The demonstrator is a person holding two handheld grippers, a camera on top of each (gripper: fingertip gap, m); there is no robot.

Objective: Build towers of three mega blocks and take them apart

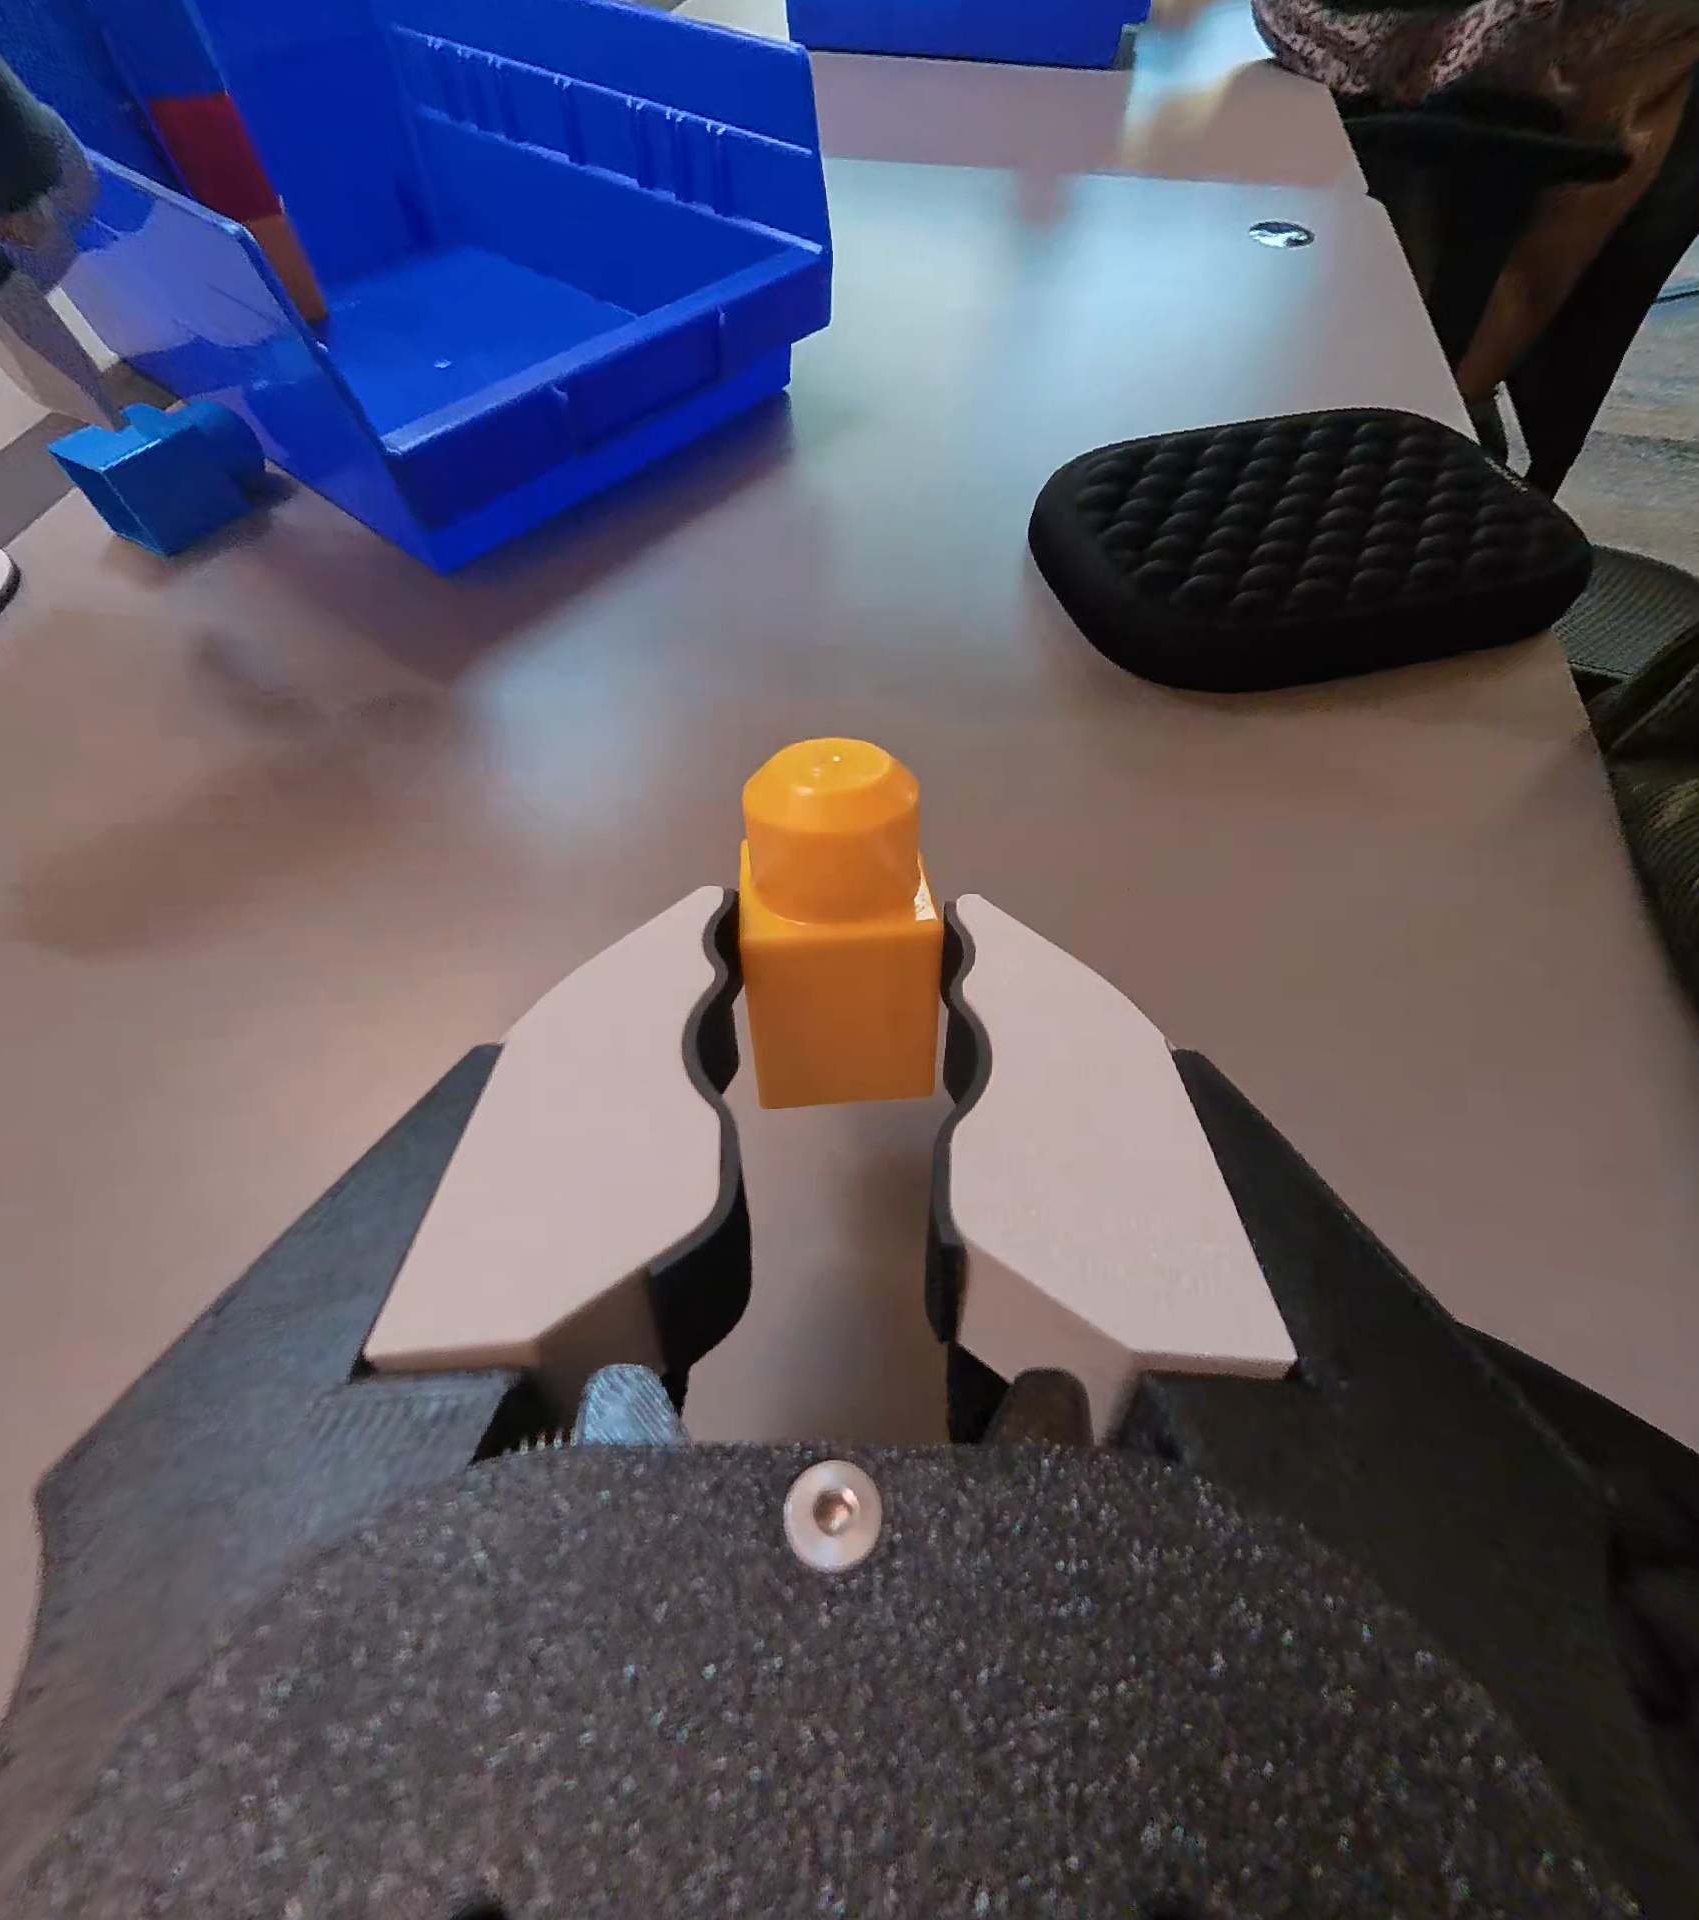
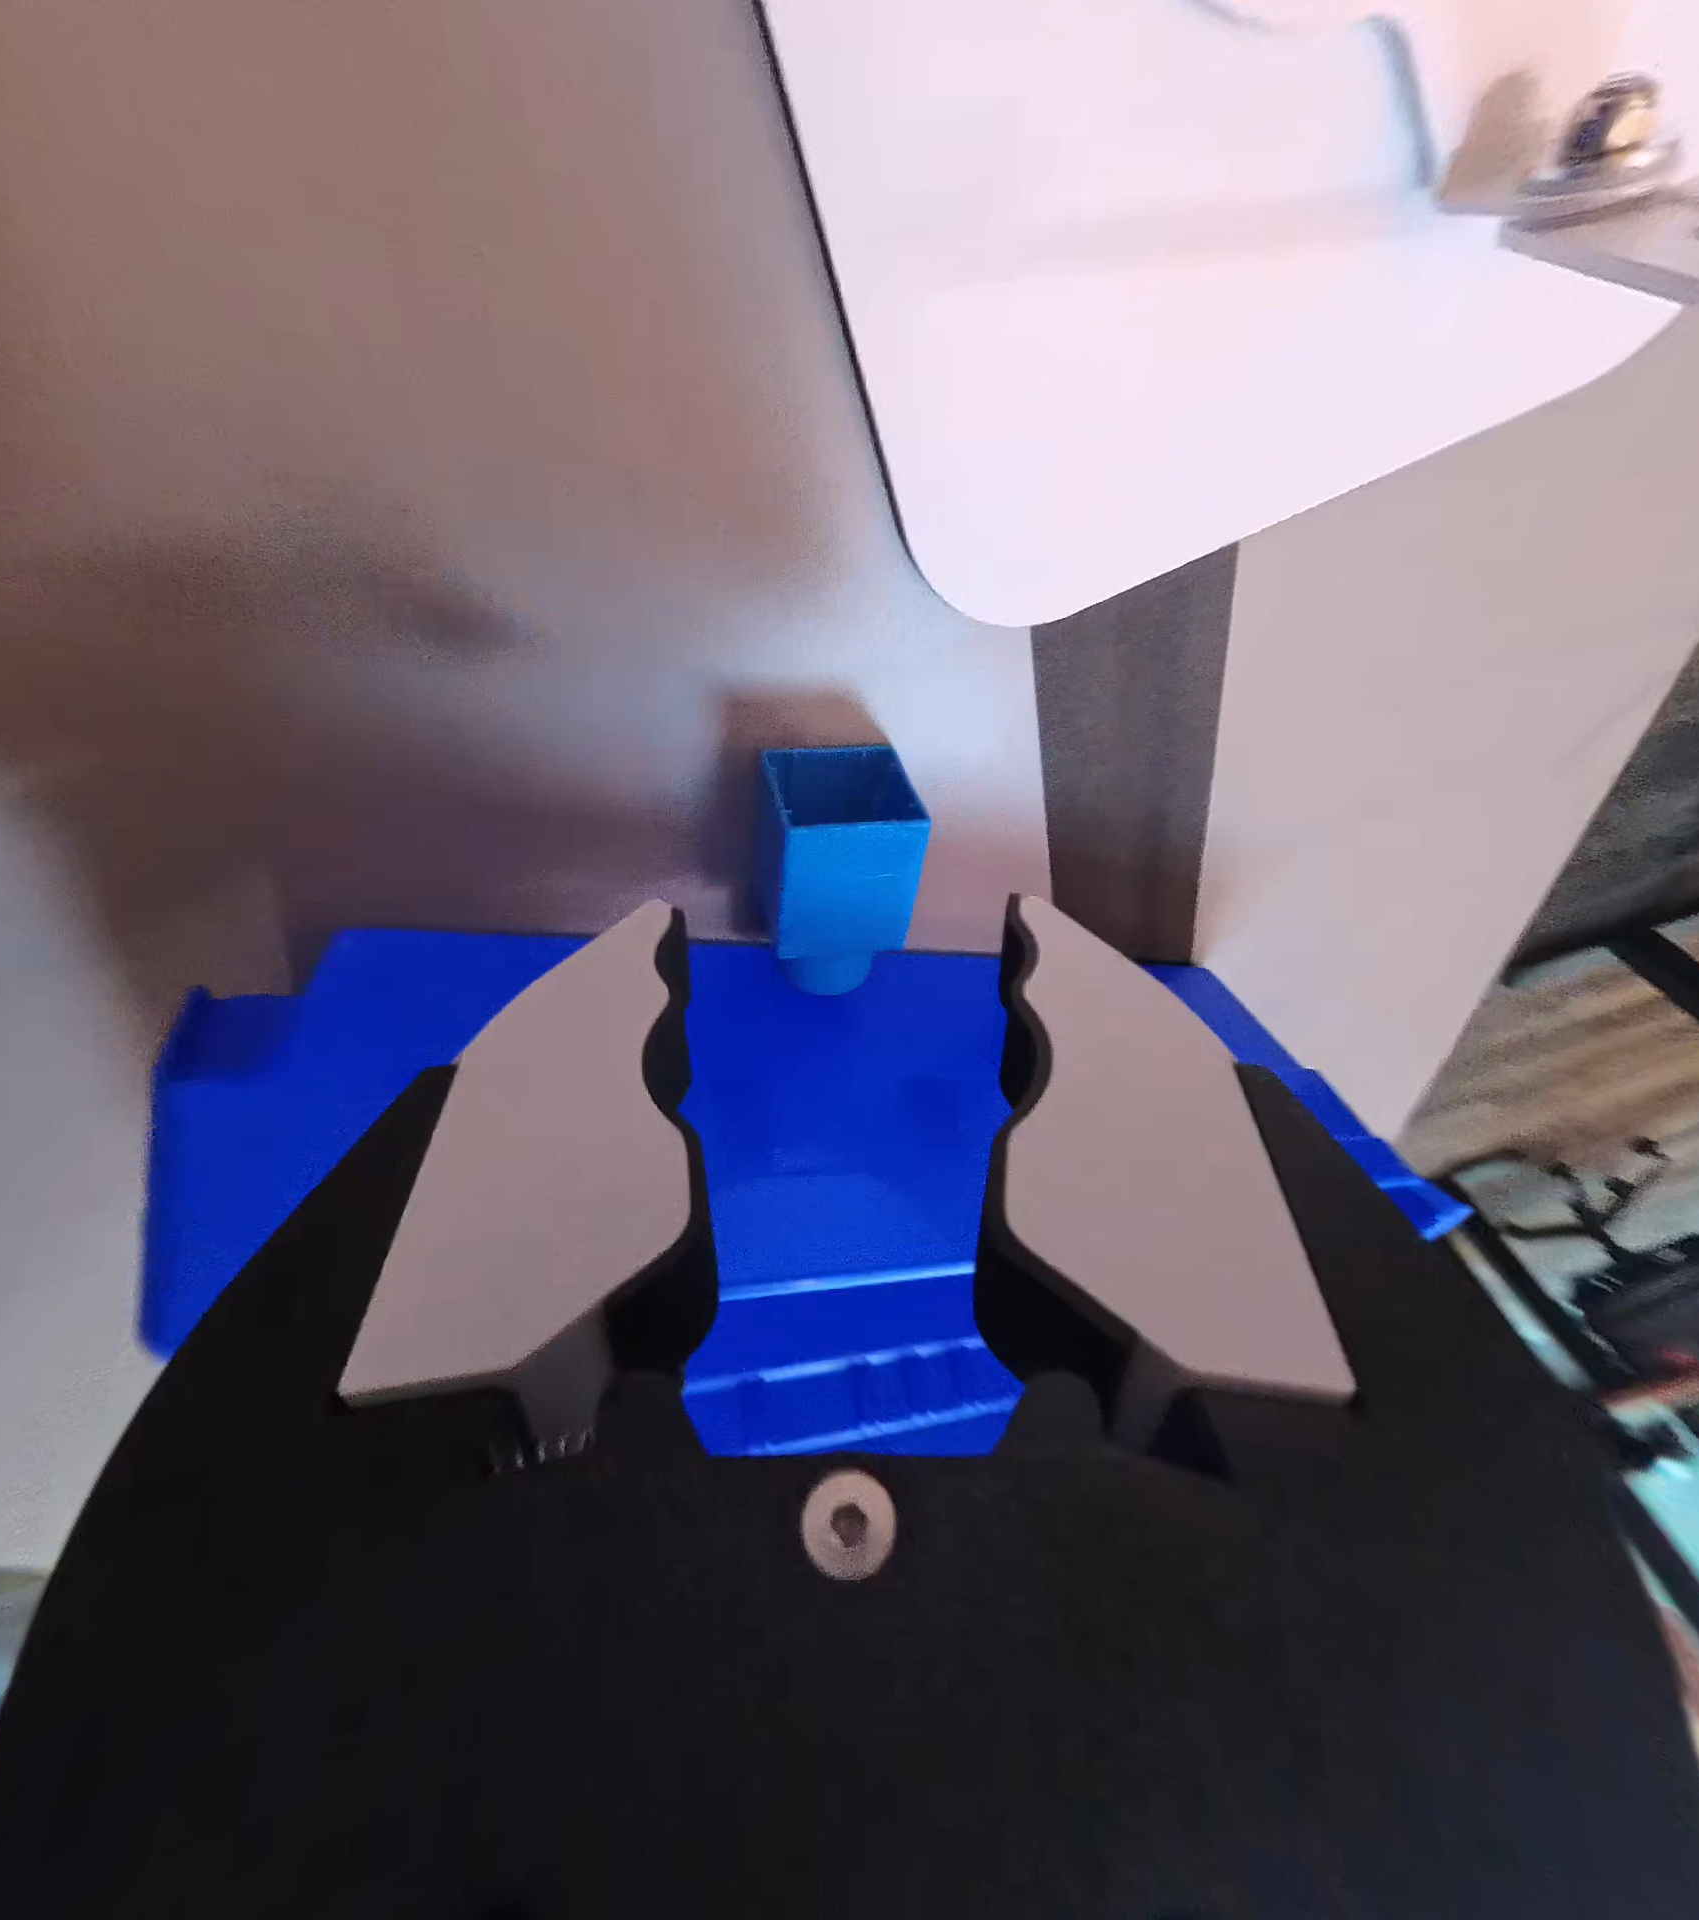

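From the left wrist view, the single-stud block [image 1: 837, 977] is sitting at the centre, pinched between the left tongs [image 1: 840, 935] with its stud pointing away from the camera, above the counter [image 1: 409, 831]. At eleven o'clock the tilted bin [image 1: 554, 312] is resting on the counter, and another block [image 1: 161, 473] is lying on its side just beside the bin's near corner, toward ten o'clock. At two o'clock the cushioned pad [image 1: 1312, 545] is lying at the counter's edge, well apart from the bin.

From the right wrist view, the right tongs [image 2: 840, 935] are hanging apart over the bin [image 2: 824, 1122], with the lying block [image 2: 845, 862] at twelve o'clock, its stud touching the bin's far edge.
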